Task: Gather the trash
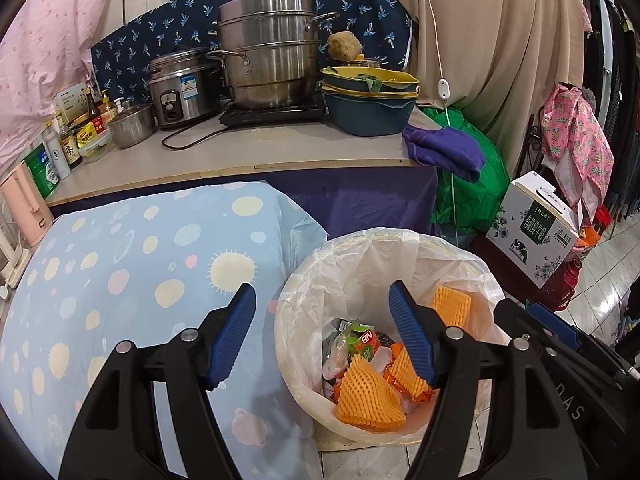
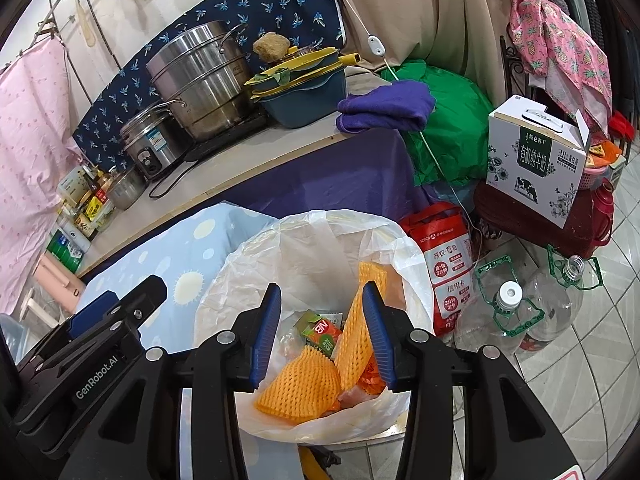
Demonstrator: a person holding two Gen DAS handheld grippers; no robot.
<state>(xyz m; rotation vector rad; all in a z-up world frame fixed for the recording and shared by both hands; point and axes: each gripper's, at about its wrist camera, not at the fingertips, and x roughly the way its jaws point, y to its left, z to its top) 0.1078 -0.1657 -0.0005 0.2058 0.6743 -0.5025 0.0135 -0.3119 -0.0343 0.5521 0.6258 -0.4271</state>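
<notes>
Hovering over one lined trash bin, two claws. Left claw wide open, empty, one finger over the spotted blue cloth, the other over the bin mouth. Right claw parted a moderate gap, fingers either side of an orange foam net that stands on end in the bin, long axis roughly vertical, top leaning against the white liner; cannot tell if the pads touch it.

Inside the bin: three orange foam nets countable in the left view — one flat fan-shaped net at the bottom, one smaller by the right finger, one propped high on the liner wall. One green-and-red juice carton lies tilted among plastic wrappers.

Bin sits on the tiled floor, just beside the cloth-covered mound. On the desk: one tall steamer pot, one rice cooker, one purple rag. Two clear plastic jugs and one milk box right of the bin.
</notes>
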